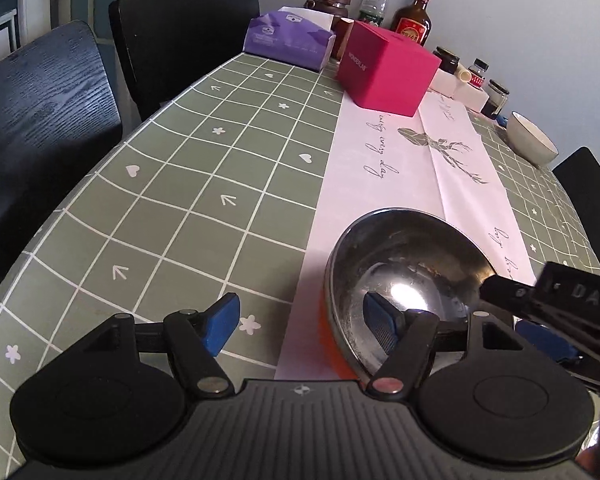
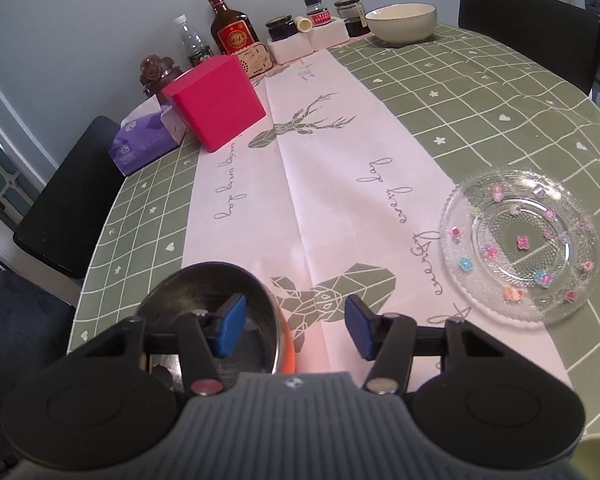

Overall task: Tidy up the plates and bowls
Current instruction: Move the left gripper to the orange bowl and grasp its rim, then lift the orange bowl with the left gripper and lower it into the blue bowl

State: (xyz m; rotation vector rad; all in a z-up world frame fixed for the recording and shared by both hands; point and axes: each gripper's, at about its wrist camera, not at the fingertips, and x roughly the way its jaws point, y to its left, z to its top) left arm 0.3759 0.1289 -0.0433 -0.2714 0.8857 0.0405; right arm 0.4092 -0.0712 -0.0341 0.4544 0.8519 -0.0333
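A green checked desk (image 1: 188, 184) carries a pale runner down its middle. The landmark is a steel bowl (image 1: 404, 276) with an orange outside, sitting on the near end of that runner.

To the bowl's left, the left gripper (image 1: 300, 326) has its fingers released and spread wide: one blue pad over the green cloth, the other over the bowl's inside, the rim between them, neither visibly pressing.

At the bowl's right rim, the right gripper (image 2: 295, 326) also straddles the rim, one pad inside the bowl and one outside over the runner, with a clear gap, grasping nothing.

Right of the bowl lies a clear glass plate (image 2: 520, 244) with small coloured flowers. Far beyond it, near the back edge, stands a cream bowl (image 2: 401, 22). Behind the steel bowl sits a pink box (image 2: 216, 100).
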